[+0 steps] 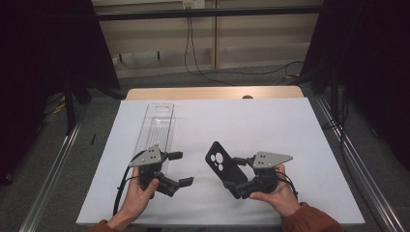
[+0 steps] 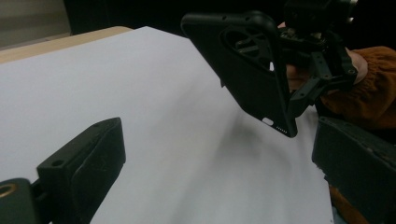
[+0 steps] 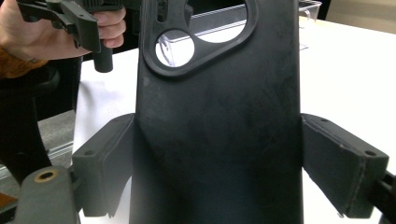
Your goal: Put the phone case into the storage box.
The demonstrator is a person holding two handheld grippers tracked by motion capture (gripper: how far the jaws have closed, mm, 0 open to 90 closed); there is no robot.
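— What's the left gripper [image 1: 180, 168] doing?
— Its jaws gape wide with nothing between them, just left of the case [image 1: 223, 165], beside a clear plastic tray [image 1: 155, 128].
— And the right gripper [image 1: 240, 175]?
— It clamps the case by its edges, holding it tilted above the white sheet [image 1: 270, 125]. The case is matte black and flat, with round camera cutouts.

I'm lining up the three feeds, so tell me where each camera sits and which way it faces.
High view: above the person's side, facing forward and down on the table; both hands show, holding the left gripper and right gripper.
Left gripper view: rides that gripper, looking between its open jaws at the phone case.
Right gripper view: looks along its jaws clamped on the phone case, toward the clear tray.
All three share the phone case.
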